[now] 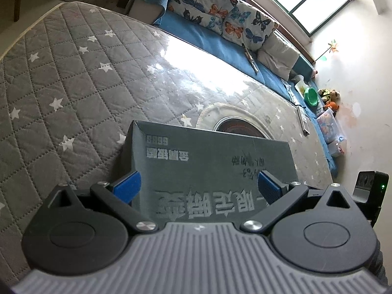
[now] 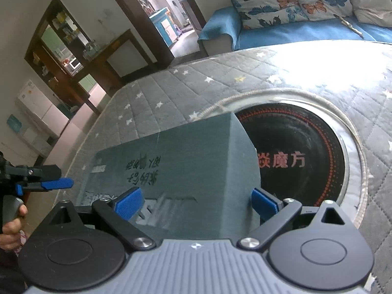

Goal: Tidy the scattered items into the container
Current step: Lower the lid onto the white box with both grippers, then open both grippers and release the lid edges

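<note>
Left wrist view first: the left gripper (image 1: 198, 187) stands with its blue pads (image 1: 127, 187) spread wide, one on each side of a dark grey box (image 1: 210, 169). The pads seem to sit beside the box rather than press on it, so the hold looks released, though contact at the edges is hard to judge. The box rests on a grey quilted cover with white stars (image 1: 73, 78). Beyond its far edge a round black cooktop (image 1: 241, 128) peeks out, mostly hidden. Farther off lie a blue sofa (image 1: 220, 46), butterfly cushions (image 1: 220, 12), a green bowl (image 1: 311, 95) and soft toys (image 1: 329, 98) by the wall.

Right wrist view gives what the other cannot. The right gripper (image 2: 196, 202) is likewise splayed, its blue pads (image 2: 128, 203) flanking a corner of the same box (image 2: 176, 161), and it shows the box's top and side faces at once. The cooktop (image 2: 301, 156) lies fully open here, with red characters on it, just beside the box. At the left edge the other gripper (image 2: 57, 183) appears from the side, held by a hand (image 2: 12, 230). A dark wooden cabinet (image 2: 61, 56) stands against the wall.
</note>
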`<control>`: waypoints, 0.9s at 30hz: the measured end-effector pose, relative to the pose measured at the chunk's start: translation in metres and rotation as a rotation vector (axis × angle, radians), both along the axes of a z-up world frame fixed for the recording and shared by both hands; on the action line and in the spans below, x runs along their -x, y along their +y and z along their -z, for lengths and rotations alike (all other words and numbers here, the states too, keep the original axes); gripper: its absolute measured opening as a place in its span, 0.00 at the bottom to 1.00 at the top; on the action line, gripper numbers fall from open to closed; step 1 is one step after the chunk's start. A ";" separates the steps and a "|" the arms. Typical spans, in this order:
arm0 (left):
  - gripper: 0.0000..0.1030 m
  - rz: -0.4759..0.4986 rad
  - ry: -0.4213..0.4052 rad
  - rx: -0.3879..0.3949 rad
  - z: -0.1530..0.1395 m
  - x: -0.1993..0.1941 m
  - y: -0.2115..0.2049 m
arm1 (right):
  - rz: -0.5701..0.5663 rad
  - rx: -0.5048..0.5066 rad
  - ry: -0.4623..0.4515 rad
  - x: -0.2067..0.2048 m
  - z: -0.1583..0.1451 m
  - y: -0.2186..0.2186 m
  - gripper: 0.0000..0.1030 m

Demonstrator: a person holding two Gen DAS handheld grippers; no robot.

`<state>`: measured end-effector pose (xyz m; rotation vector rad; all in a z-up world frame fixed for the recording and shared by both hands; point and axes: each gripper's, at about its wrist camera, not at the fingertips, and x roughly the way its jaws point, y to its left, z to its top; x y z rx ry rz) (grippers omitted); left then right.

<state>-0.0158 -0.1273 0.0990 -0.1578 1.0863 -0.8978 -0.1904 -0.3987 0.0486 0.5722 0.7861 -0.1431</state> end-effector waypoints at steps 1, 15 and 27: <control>0.98 0.000 -0.004 -0.002 0.000 0.000 0.000 | 0.001 -0.004 0.003 0.001 0.002 0.000 0.95; 0.98 0.016 -0.145 -0.062 -0.014 0.029 0.010 | 0.005 0.078 0.009 0.023 -0.003 0.014 0.95; 0.98 0.015 -0.284 -0.156 -0.017 0.067 0.020 | 0.008 0.180 0.016 0.049 -0.007 0.031 0.96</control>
